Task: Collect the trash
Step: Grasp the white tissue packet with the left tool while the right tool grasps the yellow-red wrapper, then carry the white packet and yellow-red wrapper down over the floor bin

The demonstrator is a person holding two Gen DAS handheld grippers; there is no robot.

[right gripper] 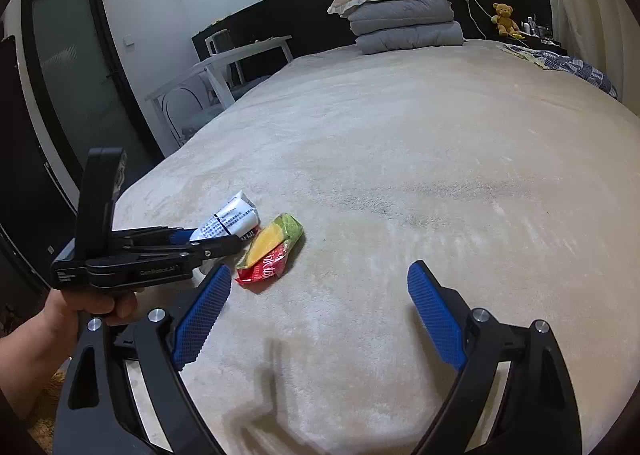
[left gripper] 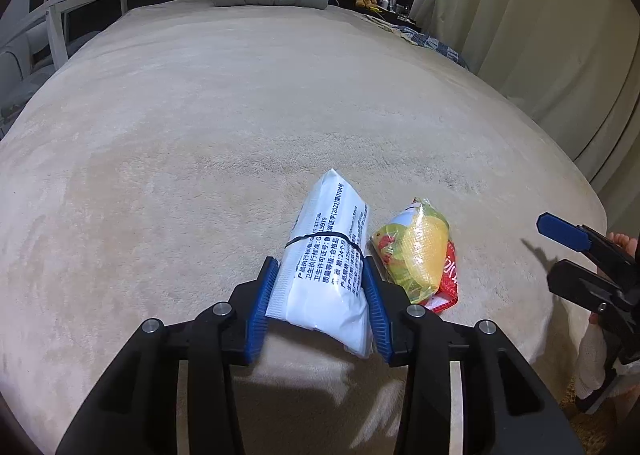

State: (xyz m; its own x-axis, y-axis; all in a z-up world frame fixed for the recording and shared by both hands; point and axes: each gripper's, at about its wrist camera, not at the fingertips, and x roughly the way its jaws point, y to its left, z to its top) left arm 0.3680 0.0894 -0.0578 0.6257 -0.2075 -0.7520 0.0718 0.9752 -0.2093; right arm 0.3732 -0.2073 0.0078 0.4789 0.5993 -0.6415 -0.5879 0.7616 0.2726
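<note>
**Left gripper on white pack, near edge of bed**

Left gripper clamps white pack — lift straight, keep squeeze even. Snack wrapper just beside it; right gripper spread wide, empty — approach it low over the bed.

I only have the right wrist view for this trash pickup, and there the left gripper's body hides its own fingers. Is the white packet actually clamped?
Observer: Yes. In the left wrist view the left gripper has both blue pads pressed against the white packet's long sides.
Operator: Where along it?
Observer: On its near half; the far half sticks out past the fingertips.
Operator: Is the snack bag caught too?
Observer: No. The yellow-green snack bag lies outside the pads, beside one finger, on the beige bedcover.
</note>
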